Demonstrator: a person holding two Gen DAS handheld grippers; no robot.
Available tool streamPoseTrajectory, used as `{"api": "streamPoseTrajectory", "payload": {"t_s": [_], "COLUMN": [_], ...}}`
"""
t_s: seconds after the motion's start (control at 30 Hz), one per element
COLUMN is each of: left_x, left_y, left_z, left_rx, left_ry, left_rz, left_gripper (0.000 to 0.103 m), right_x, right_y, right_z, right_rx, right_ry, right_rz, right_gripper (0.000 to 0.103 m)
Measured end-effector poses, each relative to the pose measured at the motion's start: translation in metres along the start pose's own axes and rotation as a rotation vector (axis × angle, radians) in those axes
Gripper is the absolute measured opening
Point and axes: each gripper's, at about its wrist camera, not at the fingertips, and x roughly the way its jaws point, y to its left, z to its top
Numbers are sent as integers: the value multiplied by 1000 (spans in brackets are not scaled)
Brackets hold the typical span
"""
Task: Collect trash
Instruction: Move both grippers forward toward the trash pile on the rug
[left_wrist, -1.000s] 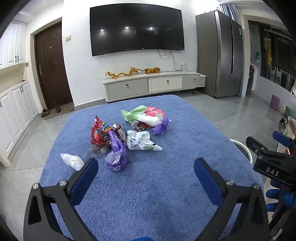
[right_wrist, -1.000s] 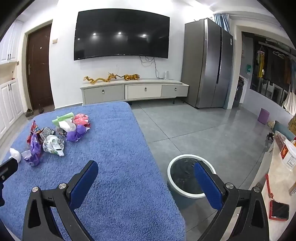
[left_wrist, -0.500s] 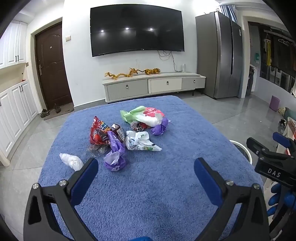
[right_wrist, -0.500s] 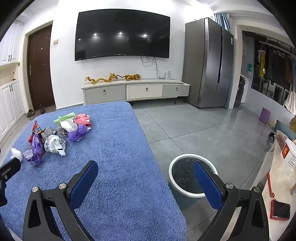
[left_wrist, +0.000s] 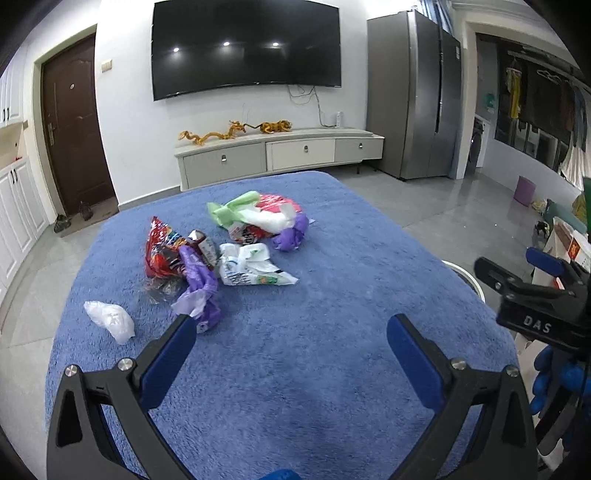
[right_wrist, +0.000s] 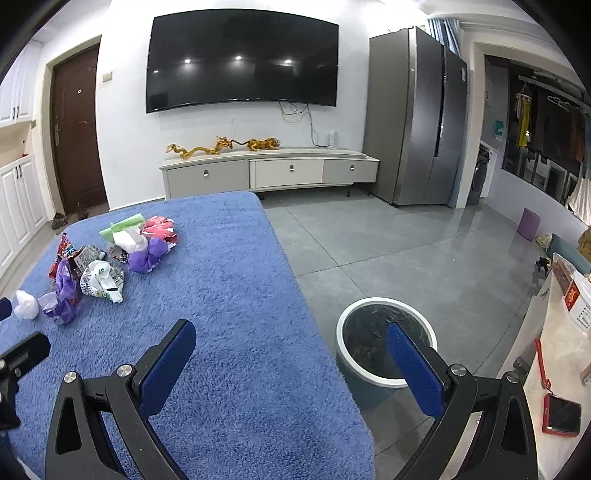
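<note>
On the blue fleece-covered table (left_wrist: 332, 350), largest item first: I count one loose heap of trash toward the far left, nothing yet lifted.

- Trash bin (right_wrist: 384, 350): round, pale rim, dark liner, standing on the grey floor just beside the table's right edge. Only its rim shows in the left view.
- Red snack bag (left_wrist: 160, 254): crumpled, at the left of the heap, touching the purple bag.
- Green-and-white bag cluster (left_wrist: 255, 214): farthest of the heap, with a pink wrapper under it.
- White printed bag (left_wrist: 251, 271): flattened, middle of the heap.
- Purple bag (left_wrist: 201, 291): twisted, nearest piece of the heap, just ahead of my left finger (left_wrist: 166, 362).
- Purple wad (left_wrist: 291, 234): small, at the right of the heap.
- White wad (left_wrist: 110, 319): apart from the heap, to the left, alone.

Left gripper (left_wrist: 288, 354): fingers spread wide, nothing between them, hovering above bare fleece short of the heap.
Right gripper (right_wrist: 291, 365): fingers likewise wide and empty, straddling the table edge with the bin beyond its right finger.

Step in hand, as I judge it: approach, before any first pick. Next move calls for bringing the left gripper forward and left, down over the purple bag, closing on a bunched fold, then carrying it right to the bin. Thin film may slip; I'd take a deep bite.
</note>
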Motion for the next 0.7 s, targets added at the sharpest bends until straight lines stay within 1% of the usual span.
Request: {"api": "streamPoseTrajectory", "payload": {"t_s": [0.07, 0.13, 0.2, 0.27, 0.33, 0.37, 0.4, 0.47, 0.5, 0.53, 0.57, 0.6, 0.67, 0.7], "left_x": [0, -1, 3, 5, 8, 11, 14, 19, 24, 28, 32, 37, 48, 53], "left_y": [10, 25, 44, 67, 87, 95, 100, 108, 112, 112, 113, 112, 111, 111], "left_z": [-1, -2, -4, -8, -9, -9, -9, -7, -5, -2, 0, 3, 8, 10], "left_rx": [-15, -33, -61, -113, -157, -172, -180, -191, -192, -184, -177, -165, -144, -138], "left_ry": [-5, -9, 7, 28, 47, 58, 69, 92, 103, 114, 120, 130, 148, 155], "left_rz": [15, 48, 59, 40, 4, -16, -34, -87, -111, -128, -136, -145, -154, -151], "left_gripper": [103, 103, 103, 103, 102, 97, 93, 83, 80, 76, 73, 73, 72, 71], "right_x": [2, 4, 7, 13, 20, 24, 28, 35, 39, 44, 47, 50, 59, 63], "right_y": [3, 9, 15, 23, 32, 37, 44, 55, 60, 66, 70, 74, 83, 87], "right_z": [2, 5, 8, 11, 14, 15, 16, 20, 21, 24, 25, 27, 31, 32], "right_rx": [-11, -25, -39, -56, -68, -77, -94, -110, -117, -126, -131, -137, -148, -153], "right_ry": [2, 8, 14, 27, 47, 56, 71, 93, 106, 123, 131, 140, 164, 174], "right_rz": [19, 50, 77, 115, 180, 204, 240, 294, 327, 367, 385, 410, 466, 494], "right_gripper": [103, 103, 103, 103, 102, 99, 96, 82, 79, 73, 68, 67, 60, 59]}}
